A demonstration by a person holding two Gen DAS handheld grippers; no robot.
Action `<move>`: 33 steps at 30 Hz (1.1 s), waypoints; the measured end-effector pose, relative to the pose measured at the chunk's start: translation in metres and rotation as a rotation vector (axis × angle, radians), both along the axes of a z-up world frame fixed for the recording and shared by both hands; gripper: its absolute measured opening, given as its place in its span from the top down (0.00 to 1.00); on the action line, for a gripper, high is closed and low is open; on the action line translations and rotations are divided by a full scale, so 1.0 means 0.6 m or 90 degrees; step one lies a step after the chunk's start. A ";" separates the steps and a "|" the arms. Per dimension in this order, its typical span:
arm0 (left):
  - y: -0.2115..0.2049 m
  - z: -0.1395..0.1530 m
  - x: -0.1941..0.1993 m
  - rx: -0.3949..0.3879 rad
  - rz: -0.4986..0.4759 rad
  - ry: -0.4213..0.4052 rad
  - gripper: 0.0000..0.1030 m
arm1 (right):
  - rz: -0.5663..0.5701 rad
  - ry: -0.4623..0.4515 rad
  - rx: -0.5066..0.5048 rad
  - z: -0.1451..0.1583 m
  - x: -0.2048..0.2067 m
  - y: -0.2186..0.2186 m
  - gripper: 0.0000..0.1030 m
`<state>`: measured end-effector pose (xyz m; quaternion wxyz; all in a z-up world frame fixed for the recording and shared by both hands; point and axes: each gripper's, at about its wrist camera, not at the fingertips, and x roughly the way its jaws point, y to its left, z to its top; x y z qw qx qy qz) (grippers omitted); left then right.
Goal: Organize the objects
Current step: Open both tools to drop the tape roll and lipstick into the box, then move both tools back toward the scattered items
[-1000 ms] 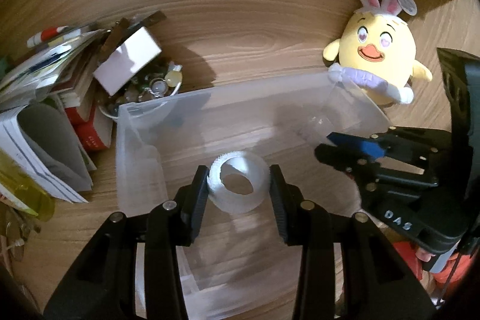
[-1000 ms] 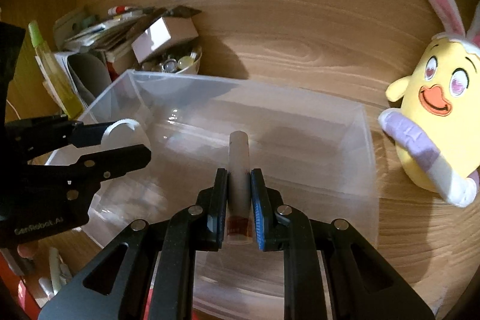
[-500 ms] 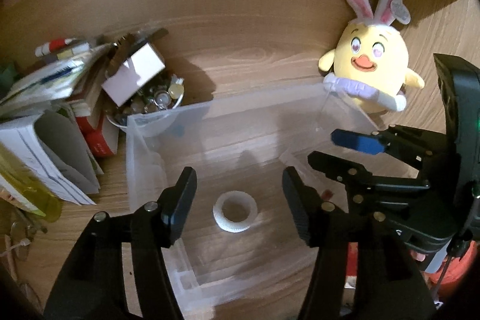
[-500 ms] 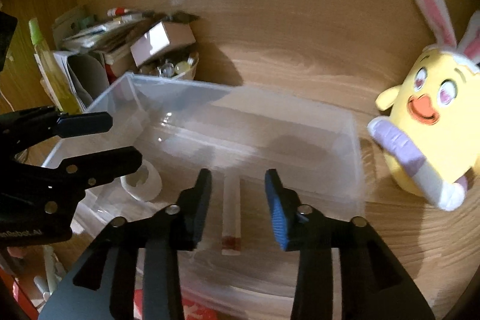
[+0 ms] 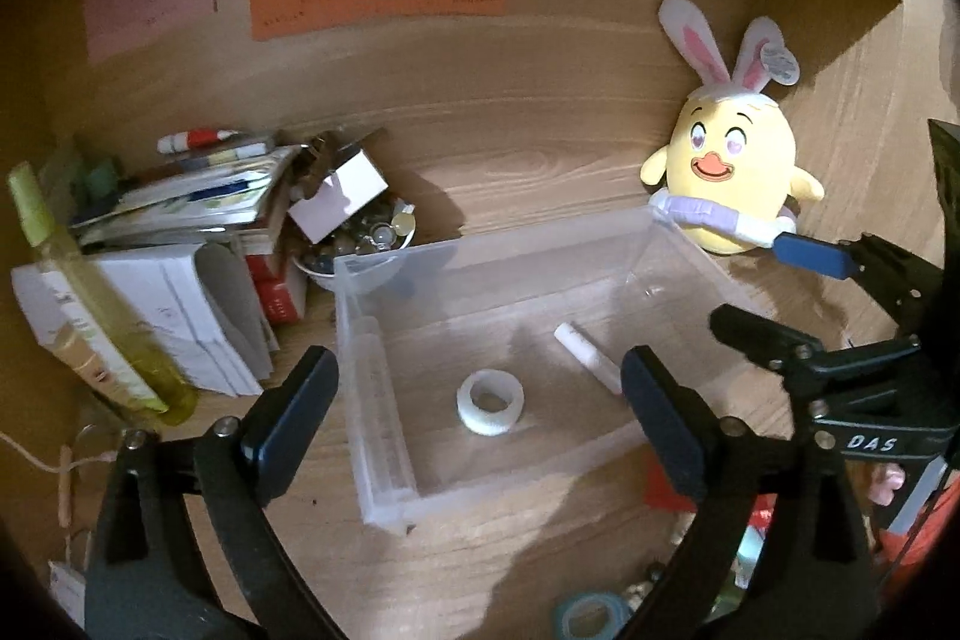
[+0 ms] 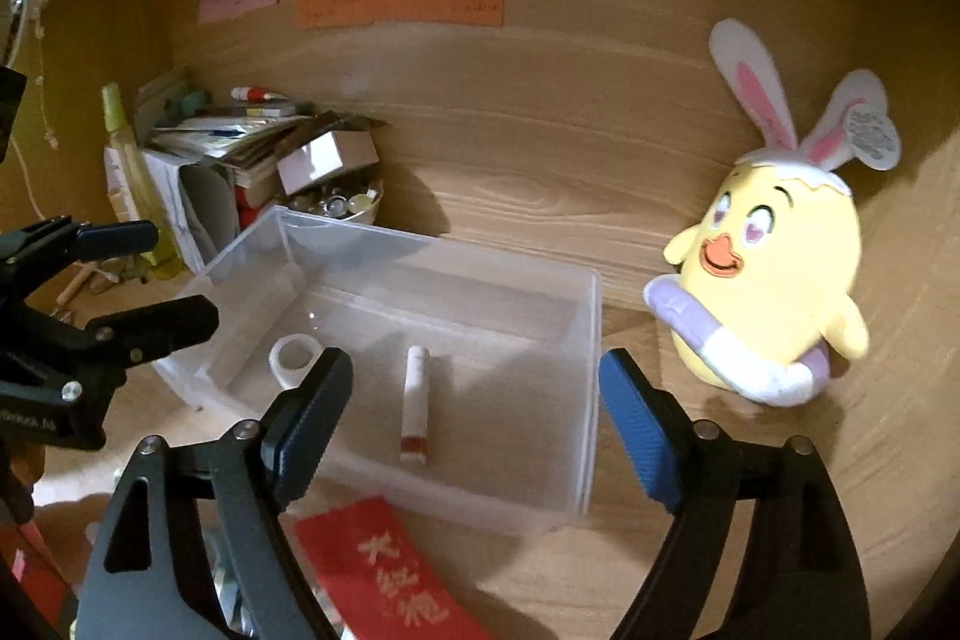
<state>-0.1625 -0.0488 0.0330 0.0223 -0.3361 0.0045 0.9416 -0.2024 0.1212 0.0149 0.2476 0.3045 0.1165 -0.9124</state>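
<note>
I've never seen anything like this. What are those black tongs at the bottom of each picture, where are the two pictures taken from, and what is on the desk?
No robot here: a person holds a two-finger gripper in each hand, each with a wide-angle camera looking along its fingers. One picture is from the left gripper, one from the right gripper; each also shows the other at its edge. Both have their jaws opening and hold nothing. On the wooden desk stands a clear plastic box. Inside lie a white tape roll and a white tube. Beside the box sit a yellow plush chick, a pile of books and a bowl of odds and ends.
</note>
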 end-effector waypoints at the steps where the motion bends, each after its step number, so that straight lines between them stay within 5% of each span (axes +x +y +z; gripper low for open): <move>1: 0.002 0.002 0.009 -0.005 0.002 0.004 0.06 | -0.003 0.004 -0.002 0.002 0.008 0.004 0.20; 16: 0.016 -0.027 0.132 -0.035 0.011 0.008 0.04 | -0.045 0.018 -0.026 -0.007 0.125 0.068 0.18; 28: 0.014 -0.114 0.177 0.014 0.040 -0.081 0.04 | -0.120 -0.050 -0.021 -0.083 0.163 0.130 0.18; 33: 0.012 -0.125 0.203 0.050 0.055 -0.071 0.04 | -0.115 -0.074 0.013 -0.118 0.187 0.135 0.18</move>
